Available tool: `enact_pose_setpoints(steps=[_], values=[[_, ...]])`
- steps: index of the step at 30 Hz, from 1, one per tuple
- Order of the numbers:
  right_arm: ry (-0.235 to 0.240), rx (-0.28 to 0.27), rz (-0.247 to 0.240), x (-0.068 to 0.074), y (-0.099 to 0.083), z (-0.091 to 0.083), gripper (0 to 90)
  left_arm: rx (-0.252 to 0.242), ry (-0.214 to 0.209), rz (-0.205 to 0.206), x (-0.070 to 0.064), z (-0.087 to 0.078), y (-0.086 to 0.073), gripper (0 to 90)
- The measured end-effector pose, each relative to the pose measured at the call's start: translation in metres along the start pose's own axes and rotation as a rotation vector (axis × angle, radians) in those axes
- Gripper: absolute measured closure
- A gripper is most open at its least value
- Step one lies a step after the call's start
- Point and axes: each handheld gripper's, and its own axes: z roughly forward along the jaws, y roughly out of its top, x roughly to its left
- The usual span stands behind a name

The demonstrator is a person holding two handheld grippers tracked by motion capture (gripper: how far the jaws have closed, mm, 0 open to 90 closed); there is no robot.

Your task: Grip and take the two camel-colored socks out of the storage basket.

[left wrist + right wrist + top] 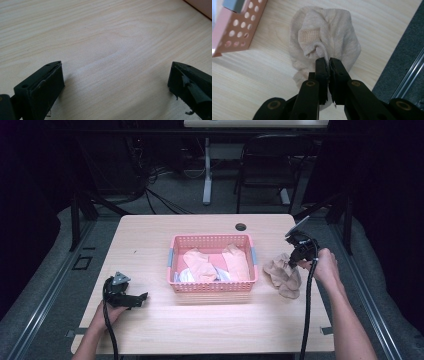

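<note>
A beige sock lies crumpled on the table just right of a pink basket. My right gripper is shut on a fold of that sock, lifting part of it off the wood. The basket holds peach socks and some white and blue cloth. At the table's front left my left gripper rests low over bare wood, jaws wide apart with nothing between them.
The light wood table has a round cable hole near its back edge. Its right edge runs close to the sock, with grey floor beyond. A black chair and a desk leg stand behind the table.
</note>
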Motion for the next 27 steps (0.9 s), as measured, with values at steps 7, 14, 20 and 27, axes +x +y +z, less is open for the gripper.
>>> enact_pose_setpoints(steps=[7,14,20,27], values=[[0.019,0.024,0.018,0.000,0.002,0.026,84.2,-0.001,0.000,0.000,0.000,0.000,0.000,0.2],[0.041,0.036,0.034,-0.002,-0.002,0.046,83.6,-0.001,0.002,0.000,0.000,0.000,0.000,0.2],[0.070,0.032,0.041,-0.002,-0.009,0.050,76.2,0.000,0.001,-0.002,0.000,0.000,0.000,0.2],[0.070,-0.047,0.043,0.000,-0.024,0.027,40.1,-0.001,0.001,-0.001,0.000,0.000,0.000,0.2]])
